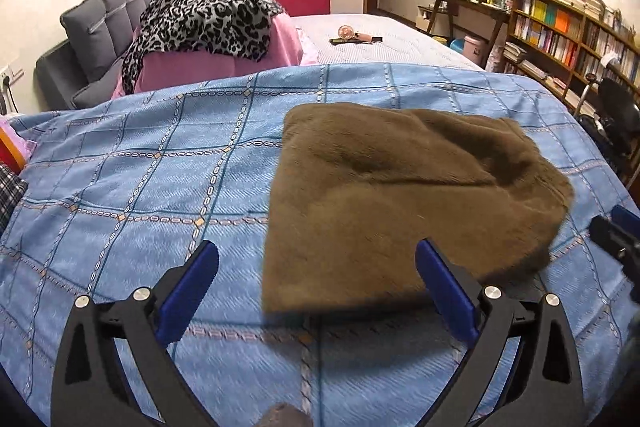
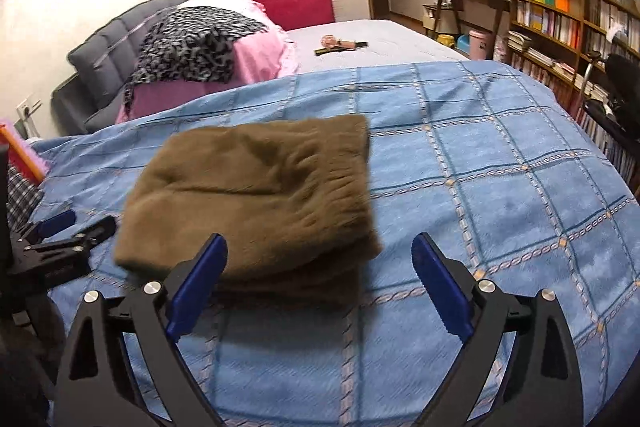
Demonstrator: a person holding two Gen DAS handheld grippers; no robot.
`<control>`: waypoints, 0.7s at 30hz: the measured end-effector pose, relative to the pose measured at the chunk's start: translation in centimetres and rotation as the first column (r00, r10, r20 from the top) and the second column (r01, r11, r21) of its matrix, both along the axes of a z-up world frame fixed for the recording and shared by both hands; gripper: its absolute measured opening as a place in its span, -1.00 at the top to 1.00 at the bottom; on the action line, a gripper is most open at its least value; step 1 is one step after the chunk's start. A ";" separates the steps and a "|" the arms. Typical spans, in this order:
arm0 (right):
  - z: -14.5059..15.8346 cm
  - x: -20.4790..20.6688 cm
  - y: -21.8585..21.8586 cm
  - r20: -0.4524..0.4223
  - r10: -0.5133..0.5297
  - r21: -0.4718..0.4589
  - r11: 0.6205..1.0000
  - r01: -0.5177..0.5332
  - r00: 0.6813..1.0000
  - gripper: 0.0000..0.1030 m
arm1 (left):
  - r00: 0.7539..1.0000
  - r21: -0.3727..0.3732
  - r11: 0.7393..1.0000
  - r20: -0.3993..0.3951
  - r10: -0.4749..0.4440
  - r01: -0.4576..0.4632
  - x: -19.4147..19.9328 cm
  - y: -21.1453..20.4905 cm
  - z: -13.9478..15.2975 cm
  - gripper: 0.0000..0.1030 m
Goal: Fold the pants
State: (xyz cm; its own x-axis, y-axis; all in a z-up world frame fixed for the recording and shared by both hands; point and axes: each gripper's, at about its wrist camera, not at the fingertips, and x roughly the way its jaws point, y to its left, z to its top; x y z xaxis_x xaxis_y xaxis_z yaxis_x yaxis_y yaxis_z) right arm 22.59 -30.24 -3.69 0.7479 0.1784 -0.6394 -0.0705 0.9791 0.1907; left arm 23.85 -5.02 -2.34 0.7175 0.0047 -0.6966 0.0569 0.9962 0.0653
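The brown fleece pants (image 1: 404, 199) lie folded into a compact stack on the blue checked blanket (image 1: 140, 187). They also show in the right wrist view (image 2: 256, 195). My left gripper (image 1: 316, 267) is open and empty, held just in front of the stack's near left corner. My right gripper (image 2: 320, 263) is open and empty, held in front of the stack's near right corner. The right gripper's tip shows at the right edge of the left wrist view (image 1: 616, 235). The left gripper shows at the left edge of the right wrist view (image 2: 60, 243).
A leopard-print cloth (image 1: 208, 19) lies over pink bedding (image 1: 208, 67) against the grey headboard (image 1: 104, 23). Small objects (image 1: 354, 37) lie on the far bed. Bookshelves (image 1: 568, 39) and a desk stand at the right. A plaid cloth (image 2: 20, 195) lies at the left.
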 end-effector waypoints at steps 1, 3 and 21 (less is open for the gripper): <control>0.2 -0.3 0.4 0.005 0.003 -0.006 1.000 -0.002 1.000 -0.84 | 1.000 -0.002 1.000 0.002 -0.007 0.007 -0.3 -0.3 0.3 -0.90; 0.4 -1.0 1.3 0.019 0.009 -0.023 1.000 -0.008 1.000 -0.84 | 1.000 -0.005 1.000 0.013 -0.016 0.016 -1.1 -0.8 0.9 -0.90; 3.7 -5.5 2.1 0.108 0.001 -0.004 1.000 0.000 0.994 -0.87 | 0.995 0.009 0.999 0.089 -0.044 0.043 -5.6 -2.2 4.7 -0.91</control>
State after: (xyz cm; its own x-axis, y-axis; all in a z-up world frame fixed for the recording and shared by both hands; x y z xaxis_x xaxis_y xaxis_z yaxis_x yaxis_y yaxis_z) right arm 17.13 -28.12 0.00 0.8122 0.1765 -0.5560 -0.0910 0.9798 0.1780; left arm 18.26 -7.24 2.35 0.7765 -0.0230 -0.6297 0.0938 0.9924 0.0795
